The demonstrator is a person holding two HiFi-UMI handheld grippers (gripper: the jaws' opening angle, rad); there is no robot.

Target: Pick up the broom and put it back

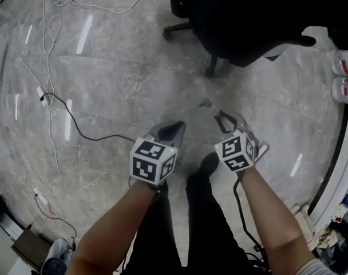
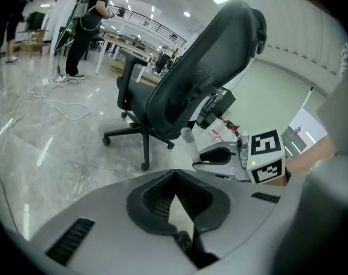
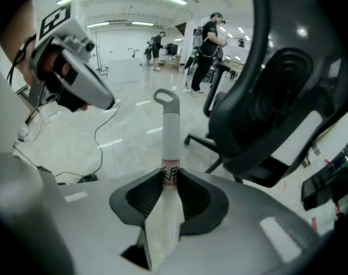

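One broom handle (image 3: 170,136): white, grey-tipped, clamped in right gripper (image 3: 171,175)
Left gripper (image 2: 174,175): jaws together, empty
Floor (image 1: 105,79): grey polished stone

The left grey plastic two-jaw gripper (image 1: 171,130) and the right grey plastic two-jaw gripper (image 1: 225,119) each bear a white cube with black square markers (image 1: 153,161) and a small green light (image 1: 171,150). Black ribbed rubber pads (image 2: 154,195) line the jaws, and dark slotted grilles (image 2: 71,240) mark the shells. A thin black cable (image 1: 235,196) leaves the right one. The person wears black trousers (image 1: 211,234), a black shoe (image 1: 208,164) and possibly a short grey sleeve (image 1: 325,266).
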